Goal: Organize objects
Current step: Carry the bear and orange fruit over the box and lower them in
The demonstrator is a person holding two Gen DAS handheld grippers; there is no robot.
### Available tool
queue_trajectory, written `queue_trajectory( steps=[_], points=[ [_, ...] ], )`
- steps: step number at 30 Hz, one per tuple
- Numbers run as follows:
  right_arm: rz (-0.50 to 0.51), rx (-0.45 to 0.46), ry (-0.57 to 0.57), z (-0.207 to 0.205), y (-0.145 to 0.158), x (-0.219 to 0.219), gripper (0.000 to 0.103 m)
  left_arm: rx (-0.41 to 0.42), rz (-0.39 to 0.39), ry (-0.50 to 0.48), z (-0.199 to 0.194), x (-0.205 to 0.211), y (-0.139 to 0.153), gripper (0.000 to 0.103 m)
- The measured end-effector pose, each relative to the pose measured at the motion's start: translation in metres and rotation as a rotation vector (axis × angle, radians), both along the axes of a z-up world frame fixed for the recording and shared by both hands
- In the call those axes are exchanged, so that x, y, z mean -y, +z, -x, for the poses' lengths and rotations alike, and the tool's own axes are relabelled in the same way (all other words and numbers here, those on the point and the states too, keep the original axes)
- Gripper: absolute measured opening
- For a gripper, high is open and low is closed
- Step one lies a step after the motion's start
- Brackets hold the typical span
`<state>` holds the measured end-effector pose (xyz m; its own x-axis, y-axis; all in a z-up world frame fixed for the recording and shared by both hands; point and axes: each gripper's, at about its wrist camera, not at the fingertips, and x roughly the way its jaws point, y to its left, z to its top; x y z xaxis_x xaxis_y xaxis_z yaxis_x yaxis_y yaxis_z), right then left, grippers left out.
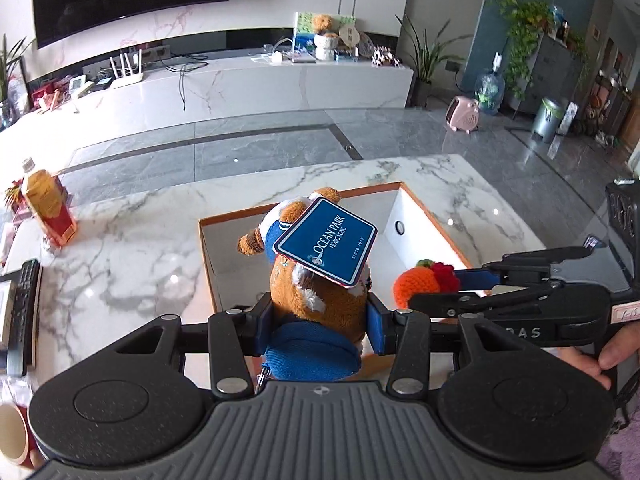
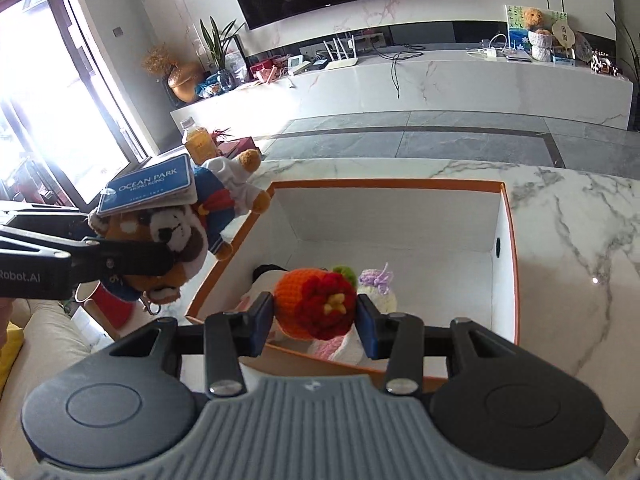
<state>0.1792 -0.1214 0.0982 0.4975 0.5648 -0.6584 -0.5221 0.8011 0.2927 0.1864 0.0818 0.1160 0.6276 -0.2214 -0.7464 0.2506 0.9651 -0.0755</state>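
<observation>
Left gripper [image 1: 320,316] clamping the brown plush toy [image 1: 316,292] by its body between both blue pads, the toy's blue hat [image 1: 316,350] pressing back toward the camera. Dangling across the toy, a blue tag [image 1: 326,246] reading OCEAN PARK HONG KONG. Hanging clear above the near left edge of the open box [image 1: 400,196], not touching the white marble worktop [image 1: 120,248].

Right gripper [image 2: 316,312] squeezing the orange crocheted toy [image 2: 304,304] from both sides, its red knitted flower [image 2: 332,304] facing the lens and a green tuft showing at the top. Holding it above the near wall of the box, over the interior. Lying inside the box on its floor, under and behind the held toy: a white and purple knitted piece [image 2: 378,284], a pink knitted piece [image 2: 336,350] and a partly hidden white item with a dark part [image 2: 264,274]; what that last one is, impossible to tell.

Both grippers sitting just beside each other, the right one entering the left wrist view from the right with fingers of a hand [image 1: 616,350] wrapping its handle. Standing well apart on the far left of the worktop, a bottle of amber drink [image 1: 46,204]; lying at the left edge, a dark remote [image 1: 24,308].
</observation>
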Motion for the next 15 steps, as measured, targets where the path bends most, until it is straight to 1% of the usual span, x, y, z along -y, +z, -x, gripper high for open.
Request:
queue_trajectory(
  steps=[4,8,12,15],
  points=[
    [0.023,-0.031,-0.021,-0.028,-0.014,-0.001,0.046,-0.029,-0.063,-0.062,-0.029,0.005,-0.016,0.053],
    [0.028,-0.084,-0.037,-0.056,-0.030,-0.004,0.046,-0.086,-0.137,-0.114,-0.058,0.019,-0.038,0.053],
    [0.042,-0.103,-0.048,-0.076,-0.041,-0.007,0.046,-0.127,-0.219,-0.188,-0.083,0.033,-0.059,0.053],
    [0.043,-0.116,-0.054,-0.092,-0.048,-0.009,0.046,-0.166,-0.281,-0.227,-0.102,0.040,-0.079,0.053]
  ],
)
